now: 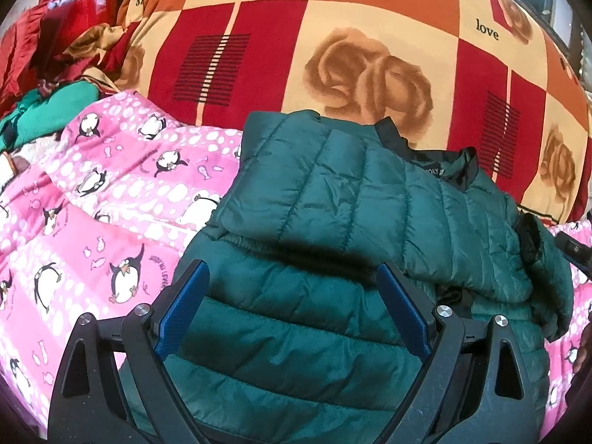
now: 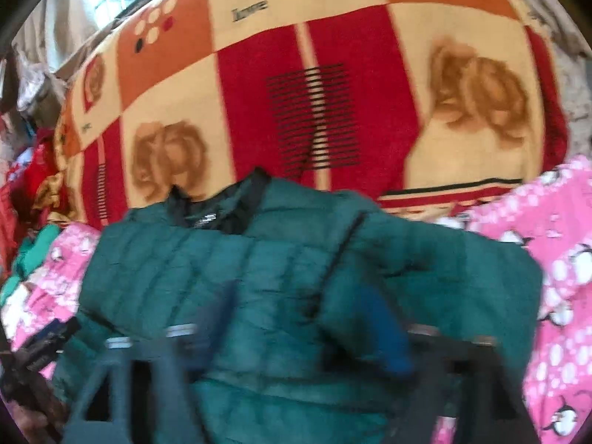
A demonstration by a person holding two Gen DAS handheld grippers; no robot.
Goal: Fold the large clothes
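A dark green quilted puffer jacket (image 1: 333, 222) lies on the pink penguin-print blanket (image 1: 92, 203), its left sleeve folded across the chest and its black collar toward the far side. My left gripper (image 1: 292, 277) hovers just above the jacket's lower front, jaws wide open, blue pads (image 1: 185, 307) empty. In the right wrist view the same jacket (image 2: 259, 277) fills the middle. My right gripper (image 2: 299, 314) is blurred by motion over the jacket's right side; its jaws look apart with cloth between them, but the grip is unclear.
A large red, orange and cream "love" rose blanket (image 1: 333, 37) is heaped behind the jacket. Red and green clothes (image 1: 48, 74) are piled at far left. The other gripper's tip (image 1: 573, 251) shows at the right edge.
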